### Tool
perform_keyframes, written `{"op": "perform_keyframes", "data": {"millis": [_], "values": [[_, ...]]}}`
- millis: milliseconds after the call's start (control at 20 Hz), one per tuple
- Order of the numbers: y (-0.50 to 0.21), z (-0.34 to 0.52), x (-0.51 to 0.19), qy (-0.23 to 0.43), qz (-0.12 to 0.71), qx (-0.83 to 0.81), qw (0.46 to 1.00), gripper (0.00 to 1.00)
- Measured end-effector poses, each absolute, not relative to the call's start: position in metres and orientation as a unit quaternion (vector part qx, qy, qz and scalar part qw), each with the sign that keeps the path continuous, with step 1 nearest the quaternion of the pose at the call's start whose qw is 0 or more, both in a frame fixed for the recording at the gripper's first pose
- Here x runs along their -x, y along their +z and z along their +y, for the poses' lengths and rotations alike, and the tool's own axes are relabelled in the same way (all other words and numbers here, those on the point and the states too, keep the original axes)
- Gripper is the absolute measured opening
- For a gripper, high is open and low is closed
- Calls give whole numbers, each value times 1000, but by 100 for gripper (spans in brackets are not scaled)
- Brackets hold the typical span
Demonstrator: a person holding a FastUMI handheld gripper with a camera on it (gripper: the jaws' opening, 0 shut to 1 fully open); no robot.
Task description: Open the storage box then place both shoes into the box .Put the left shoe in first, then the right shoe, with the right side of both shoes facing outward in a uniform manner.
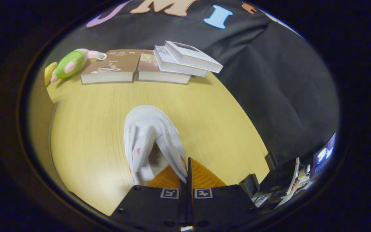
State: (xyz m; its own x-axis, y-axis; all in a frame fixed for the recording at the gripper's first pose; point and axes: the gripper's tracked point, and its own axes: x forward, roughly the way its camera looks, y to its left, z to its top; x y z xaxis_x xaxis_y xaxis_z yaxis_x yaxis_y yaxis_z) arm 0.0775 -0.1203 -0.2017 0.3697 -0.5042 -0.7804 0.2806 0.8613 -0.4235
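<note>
Now | tongs [188, 167] clenched on white shoe's [147, 135] collar edge | shoe over wooden table [89, 129]

Gripper [188, 172]: ribbed pads, black blocks each with a square marker, perhaps screws along the base.

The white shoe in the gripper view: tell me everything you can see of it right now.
The white shoe is a soft, fabric-looking slip-on with a rounded toe pointing away from the gripper and small red marks on its sides. Its opening faces up and its upper looks slack. The jaws are closed together, pinching the shoe's right collar edge near the heel. It hangs or rests over the wooden table; whether its sole touches the table I cannot tell.
</note>
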Motion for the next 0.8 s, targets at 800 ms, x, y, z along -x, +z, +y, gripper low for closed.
{"op": "perform_keyframes", "data": {"millis": [800], "values": [[-9,-103,-62,-323,379,208,842,4]]}}
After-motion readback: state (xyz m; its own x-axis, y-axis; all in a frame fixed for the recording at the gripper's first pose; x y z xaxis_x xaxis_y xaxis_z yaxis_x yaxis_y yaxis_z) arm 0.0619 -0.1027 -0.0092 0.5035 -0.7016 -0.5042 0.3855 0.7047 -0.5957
